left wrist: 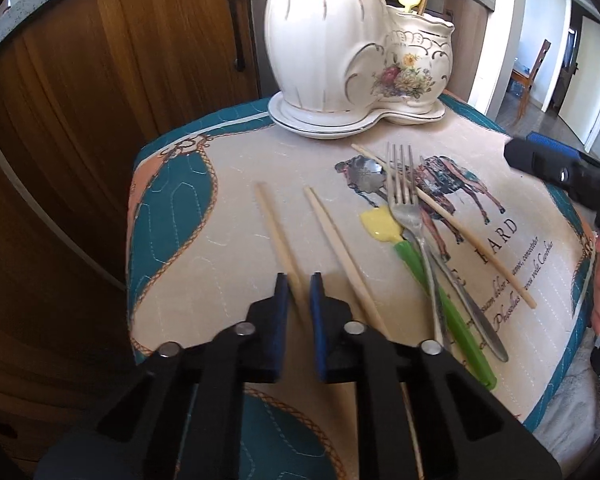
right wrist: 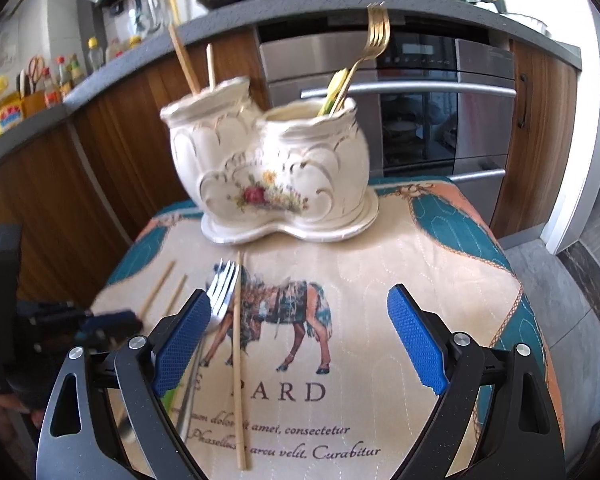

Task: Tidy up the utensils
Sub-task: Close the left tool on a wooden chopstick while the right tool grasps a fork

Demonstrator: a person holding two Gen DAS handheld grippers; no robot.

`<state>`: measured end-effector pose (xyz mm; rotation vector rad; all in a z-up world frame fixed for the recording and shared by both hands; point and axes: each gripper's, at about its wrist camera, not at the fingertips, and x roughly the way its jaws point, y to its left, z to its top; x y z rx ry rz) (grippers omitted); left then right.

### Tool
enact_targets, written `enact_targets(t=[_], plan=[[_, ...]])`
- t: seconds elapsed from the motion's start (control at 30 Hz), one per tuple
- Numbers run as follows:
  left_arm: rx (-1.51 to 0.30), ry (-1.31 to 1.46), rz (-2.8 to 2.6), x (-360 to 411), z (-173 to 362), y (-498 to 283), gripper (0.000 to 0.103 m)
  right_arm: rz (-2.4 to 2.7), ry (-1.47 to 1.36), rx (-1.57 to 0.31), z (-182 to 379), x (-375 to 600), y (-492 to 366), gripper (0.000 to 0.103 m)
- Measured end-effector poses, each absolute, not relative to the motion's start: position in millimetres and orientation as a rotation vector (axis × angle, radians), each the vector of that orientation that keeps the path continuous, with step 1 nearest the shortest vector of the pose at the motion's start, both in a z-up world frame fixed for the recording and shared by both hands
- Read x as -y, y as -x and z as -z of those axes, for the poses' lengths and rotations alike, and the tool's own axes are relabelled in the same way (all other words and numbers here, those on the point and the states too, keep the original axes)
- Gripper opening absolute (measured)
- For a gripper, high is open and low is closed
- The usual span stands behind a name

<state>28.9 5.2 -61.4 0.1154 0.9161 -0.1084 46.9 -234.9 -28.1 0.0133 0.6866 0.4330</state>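
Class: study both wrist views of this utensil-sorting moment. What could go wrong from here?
1. The left gripper has its jaws narrowly around one chopstick, near its end; it may pivot or slip when lifted.
2. The silver fork, green-handled spatula and another chopstick overlap, so lifting one could drag the others.

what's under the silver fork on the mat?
The silver fork lies over a yellow-headed, green-handled spatula, a dark spoon and one chopstick. The spoon's handle beneath is mostly covered.

the quilted mat (right wrist: 380,280) reads "pard", then "dolor sit amet, consectetur" and "arcu velit. curabitur" in script.
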Motion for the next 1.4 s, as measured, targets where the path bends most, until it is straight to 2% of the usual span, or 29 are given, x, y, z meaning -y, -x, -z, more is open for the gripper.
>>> enact_targets(t=[0.07,0.23,0.47,0.83,1.03,1.07,1.13,1.2,1.27,1.37,1.4], plan=[[-0.914,-0.098,0.111,-9.5,61.7,-27.6,0.007,-0.457,0.016,-0.718,33.0,228.7,-47.5,0.090],[-0.896,-0.066,0.102,-18.4,62.8,-22.9,0.006,-0.533,0.017,-0.764,40.1,210.9,-42.4,0.080],[-0.866,-0.054,0.106,-24.0,63.4,-17.8,0.006,-0.535,0.035,-0.757,45.2,190.1,-53.8,0.056],[-0.850,0.008,0.140,-41.3,58.2,-18.2,0.006,-0.588,-0.084,-0.861,53.7,170.5,-90.9,0.043],[-0.897,-0.026,0.155,-34.5,60.8,-28.2,0.006,-0.602,-0.070,-0.875,56.6,161.1,-92.3,0.015],[-0.907,-0.033,0.156,-33.1,59.9,-31.7,0.006,-0.604,-0.064,-0.861,54.7,160.7,-90.1,0.004],[-0.921,-0.054,0.156,-29.8,58.2,-38.1,0.008,-0.609,-0.058,-0.844,52.3,161.1,-86.8,0.004],[-0.945,-0.072,0.161,-25.4,57.6,-45.6,0.020,-0.622,-0.061,-0.827,47.2,164.3,-83.1,0.004],[-0.964,-0.088,0.168,-20.7,57.6,-51.2,0.027,-0.635,-0.073,-0.804,40.7,168.2,-78.4,0.003],[-0.977,-0.144,0.161,-14.2,58.3,-55.4,0.028,-0.660,-0.091,-0.756,27.6,174.7,-70.5,0.003],[-0.979,-0.147,0.158,-14.0,58.2,-56.6,0.026,-0.669,-0.097,-0.742,23.4,177.5,-68.5,0.003]])
